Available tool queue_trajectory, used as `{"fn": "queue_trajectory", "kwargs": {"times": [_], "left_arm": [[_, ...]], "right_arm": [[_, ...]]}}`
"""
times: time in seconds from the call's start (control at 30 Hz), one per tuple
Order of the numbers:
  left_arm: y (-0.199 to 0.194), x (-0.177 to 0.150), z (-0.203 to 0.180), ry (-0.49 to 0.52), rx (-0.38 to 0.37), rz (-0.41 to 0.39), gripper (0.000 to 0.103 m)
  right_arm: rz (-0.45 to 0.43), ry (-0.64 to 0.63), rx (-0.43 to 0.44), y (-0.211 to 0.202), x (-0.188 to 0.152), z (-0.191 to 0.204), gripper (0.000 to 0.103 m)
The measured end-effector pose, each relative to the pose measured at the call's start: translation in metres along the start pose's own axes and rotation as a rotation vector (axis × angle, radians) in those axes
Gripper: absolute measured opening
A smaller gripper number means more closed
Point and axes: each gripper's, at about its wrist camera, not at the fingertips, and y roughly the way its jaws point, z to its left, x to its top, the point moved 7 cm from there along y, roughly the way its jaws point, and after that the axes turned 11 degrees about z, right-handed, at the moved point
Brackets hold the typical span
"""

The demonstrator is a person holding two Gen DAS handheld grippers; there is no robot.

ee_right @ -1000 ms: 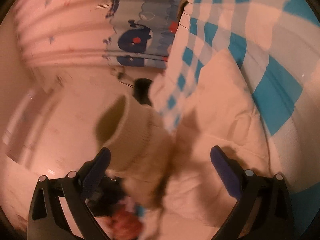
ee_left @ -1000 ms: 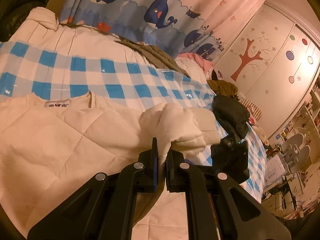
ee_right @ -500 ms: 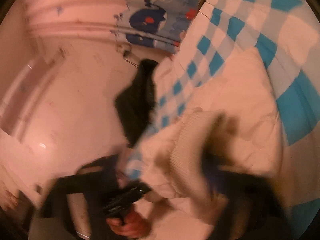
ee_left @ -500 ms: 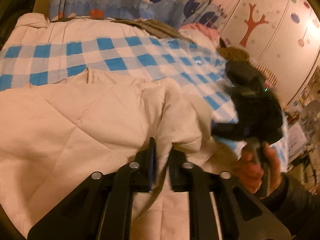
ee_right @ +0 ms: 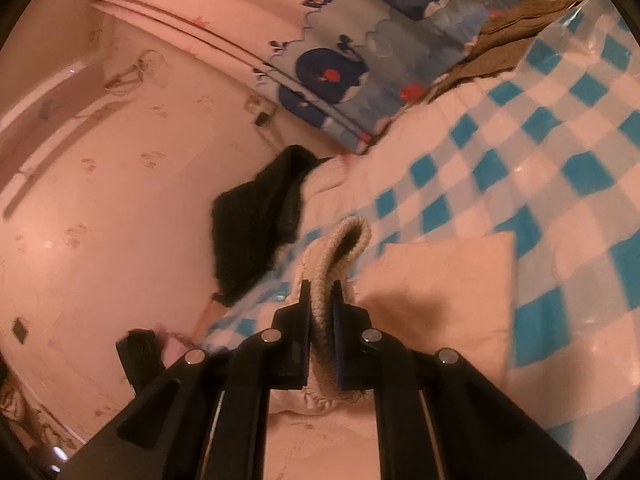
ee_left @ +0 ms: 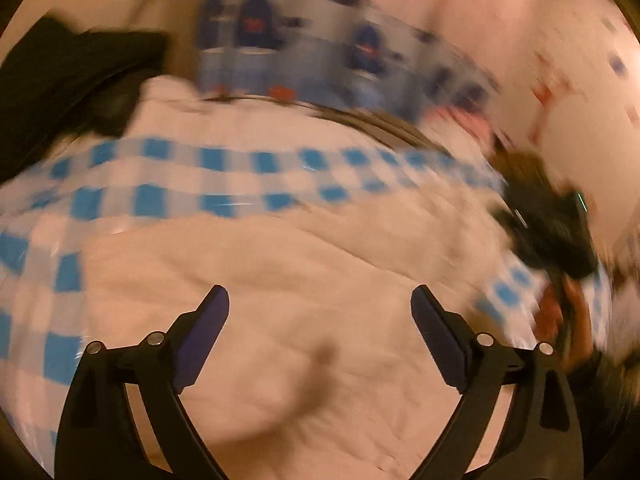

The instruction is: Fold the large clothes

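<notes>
A cream quilted jacket [ee_left: 304, 280] lies spread on a blue-and-white checked sheet [ee_left: 168, 196]; the left wrist view is blurred by motion. My left gripper [ee_left: 320, 308] is open and empty just above the jacket. My right gripper [ee_right: 321, 296] is shut on the jacket's ribbed knit cuff [ee_right: 340, 248], which stands up in a loop above the fingers. The jacket body [ee_right: 448, 280] lies flat to the right of it. The right gripper also shows at the right edge of the left wrist view [ee_left: 556, 232], held by a hand.
A black garment [ee_right: 256, 220] hangs over the bed's far corner; it also shows in the left wrist view [ee_left: 68, 72]. A whale-print curtain [ee_right: 360, 56] hangs behind the bed. A brown garment [ee_right: 500, 52] lies at the sheet's far edge. A wardrobe [ee_left: 568, 80] stands at right.
My left gripper has let go of the jacket fold and opened wide, and is moving fast. My right gripper, open a second ago, has closed on the ribbed cuff.
</notes>
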Motion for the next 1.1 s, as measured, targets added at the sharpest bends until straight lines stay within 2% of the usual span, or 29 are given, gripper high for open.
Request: {"fn": "queue_trajectory", "kwargs": {"times": [0.1,0.17,0.23,0.3,0.33,0.4,0.43,0.5,0.57,0.6,0.63,0.67,0.77,0.83,0.9,0.97,1.07,1.1], "left_arm": [[0.017,0.002,0.044,-0.137,0.032,0.024,0.088],[0.040,-0.007,0.073,-0.215,0.069,0.077,0.088],[0.061,-0.021,0.089,-0.204,0.129,0.134,0.088],[0.075,-0.031,0.088,-0.139,0.191,0.168,0.088],[0.079,-0.034,0.083,-0.090,0.243,0.174,0.089],[0.078,-0.033,0.077,-0.057,0.301,0.183,0.089],[0.070,-0.030,0.072,-0.044,0.331,0.169,0.088],[0.053,-0.020,0.062,0.001,0.376,0.110,0.089],[0.037,-0.013,0.050,0.061,0.458,0.049,0.089],[0.033,-0.011,0.046,0.077,0.479,0.033,0.089],[0.031,-0.009,0.044,0.086,0.496,0.022,0.089],[0.032,-0.009,0.043,0.089,0.513,0.018,0.089],[0.040,-0.012,0.048,0.089,0.555,0.029,0.089],[0.050,-0.018,0.055,0.073,0.550,0.046,0.089],[0.057,-0.026,0.063,0.054,0.536,0.058,0.089],[0.061,-0.032,0.069,0.028,0.495,0.048,0.089],[0.064,-0.038,0.071,0.025,0.492,0.047,0.089],[0.065,-0.039,0.070,0.029,0.498,0.044,0.089]], "right_arm": [[0.061,0.086,-0.077,0.017,-0.009,-0.043,0.010],[0.112,0.152,-0.117,0.032,-0.021,-0.075,0.010],[0.151,0.206,-0.138,0.042,-0.032,-0.101,0.010],[0.182,0.242,-0.127,0.048,-0.037,-0.112,0.010],[0.192,0.249,-0.130,0.048,-0.036,-0.112,0.010],[0.185,0.245,-0.164,0.041,-0.032,-0.110,0.012],[0.156,0.226,-0.219,0.032,-0.026,-0.106,0.016],[0.081,0.152,-0.309,0.013,-0.014,-0.088,0.017],[0.005,0.052,-0.339,-0.001,0.001,-0.056,0.028],[-0.012,0.010,-0.337,-0.001,0.004,-0.041,0.039],[-0.017,-0.030,-0.350,0.002,0.007,-0.029,0.046],[0.001,-0.073,-0.363,0.012,0.007,-0.017,0.047],[0.086,-0.099,-0.380,0.056,0.000,-0.016,0.047],[0.143,-0.084,-0.452,0.086,-0.010,-0.044,0.047],[0.184,-0.057,-0.476,0.104,-0.022,-0.072,0.044],[0.171,-0.028,-0.455,0.103,-0.024,-0.083,0.043],[0.171,-0.030,-0.447,0.096,-0.023,-0.078,0.043],[0.140,-0.045,-0.446,0.087,-0.022,-0.071,0.045]]}}
